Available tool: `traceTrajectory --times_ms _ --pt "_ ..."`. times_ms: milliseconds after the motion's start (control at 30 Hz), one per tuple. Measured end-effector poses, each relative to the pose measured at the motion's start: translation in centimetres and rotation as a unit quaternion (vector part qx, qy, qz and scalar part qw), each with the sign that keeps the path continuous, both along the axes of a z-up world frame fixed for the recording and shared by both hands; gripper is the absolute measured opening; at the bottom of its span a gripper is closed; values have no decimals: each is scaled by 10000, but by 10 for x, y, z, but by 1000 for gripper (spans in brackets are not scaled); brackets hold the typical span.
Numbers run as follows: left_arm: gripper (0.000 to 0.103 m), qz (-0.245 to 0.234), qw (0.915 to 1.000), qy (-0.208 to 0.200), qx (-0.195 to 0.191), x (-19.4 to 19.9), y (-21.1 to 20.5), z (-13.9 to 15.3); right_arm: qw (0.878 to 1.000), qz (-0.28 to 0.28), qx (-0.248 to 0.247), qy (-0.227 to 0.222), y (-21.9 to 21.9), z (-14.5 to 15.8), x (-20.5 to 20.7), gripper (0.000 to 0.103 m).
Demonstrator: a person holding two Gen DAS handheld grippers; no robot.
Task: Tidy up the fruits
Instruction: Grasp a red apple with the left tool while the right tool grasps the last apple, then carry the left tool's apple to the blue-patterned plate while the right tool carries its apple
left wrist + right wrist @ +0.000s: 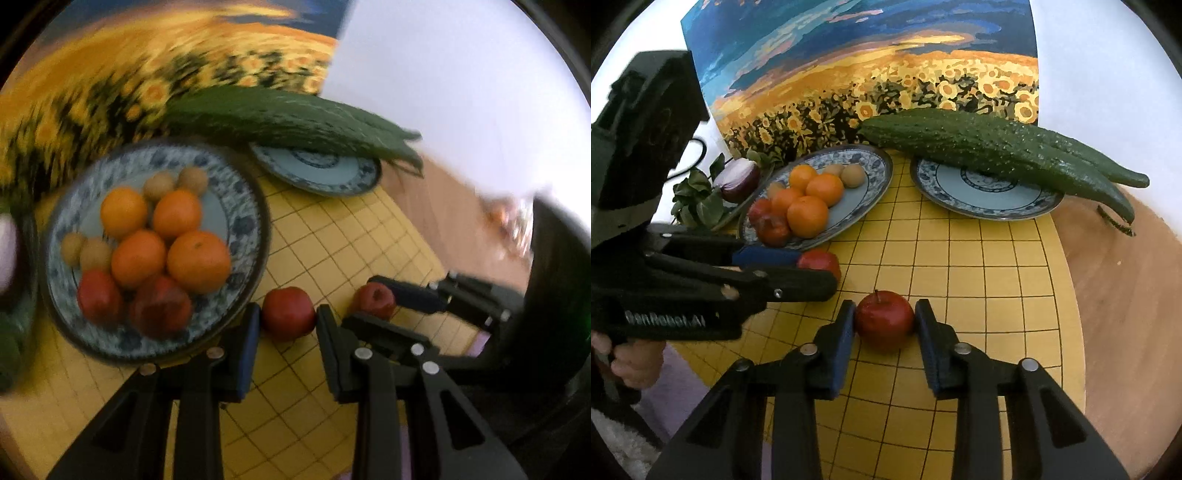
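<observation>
Two red apples lie apart on the yellow grid mat [979, 266]. My left gripper [288, 308] is shut on one red apple [288, 319], just right of the fruit plate's rim [243, 206]. In the right wrist view the same left gripper [816, 271] comes in from the left with its apple [822, 260] at its tips. My right gripper [885, 304] has both pads pressed on the other red apple [884, 321], nearer the mat's front. The left wrist view shows that right gripper [373, 299] around its apple [373, 295]. The fruit plate [875, 162] holds several oranges, small brown fruits and red apples.
A second blue-patterned plate [997, 206] at the back right carries two long cucumbers [979, 144]. A red onion [737, 181] and leafy greens [698, 199] lie left of the fruit plate. A sunflower painting [868, 74] stands behind. Bare wooden table [1126, 277] borders the mat on the right.
</observation>
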State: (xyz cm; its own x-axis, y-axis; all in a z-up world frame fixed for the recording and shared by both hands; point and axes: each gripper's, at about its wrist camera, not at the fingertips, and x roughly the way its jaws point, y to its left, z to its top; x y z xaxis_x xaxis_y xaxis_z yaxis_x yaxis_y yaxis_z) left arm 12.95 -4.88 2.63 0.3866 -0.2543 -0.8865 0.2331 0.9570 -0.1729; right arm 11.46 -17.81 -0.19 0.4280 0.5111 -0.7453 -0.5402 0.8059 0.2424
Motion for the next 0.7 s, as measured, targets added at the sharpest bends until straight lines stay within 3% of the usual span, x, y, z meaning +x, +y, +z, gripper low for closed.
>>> traceTrajectory --times_ms 67,200,300,500,700 --pt "32 -260 9987 -188 384 -5 -9 3 10000 44 -7 72 1 0 -2 34" --pt "32 -415 9977 -86 523 -15 -7 1 9995 272 -31 174 9 4 -11 34" --pt "32 -280 9989 67 377 -28 6 0 9983 551 -205 49 20 8 -24 34" --pt "32 43 9986 143 516 -49 27 2 9918 1132 -556 -197 41 9 -46 34" --pt "32 381 9973 306 541 -55 39 -5 9896 1237 -720 -124 48 3 -49 34"
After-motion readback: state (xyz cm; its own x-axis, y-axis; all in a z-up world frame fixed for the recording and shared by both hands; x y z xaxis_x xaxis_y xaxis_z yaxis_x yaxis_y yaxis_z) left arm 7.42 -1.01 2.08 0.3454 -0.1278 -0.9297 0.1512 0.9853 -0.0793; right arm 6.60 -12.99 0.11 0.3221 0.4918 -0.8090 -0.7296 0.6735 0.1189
